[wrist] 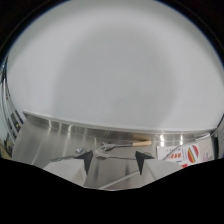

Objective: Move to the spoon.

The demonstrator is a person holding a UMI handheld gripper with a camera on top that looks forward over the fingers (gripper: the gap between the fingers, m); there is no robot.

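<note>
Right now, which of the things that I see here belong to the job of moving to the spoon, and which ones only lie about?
Belong to the job:
- spoon, lying on the metal surface just beyond the fingertips
- gripper, fingers open, nothing between them

Only lying about:
- printed packet, off to the side of the spoon
- metal surface itself
- pale wall behind

My tongs (116, 161) end in two dark, pointed triangular tips, rising from a black housing that fills everything below them.
</note>
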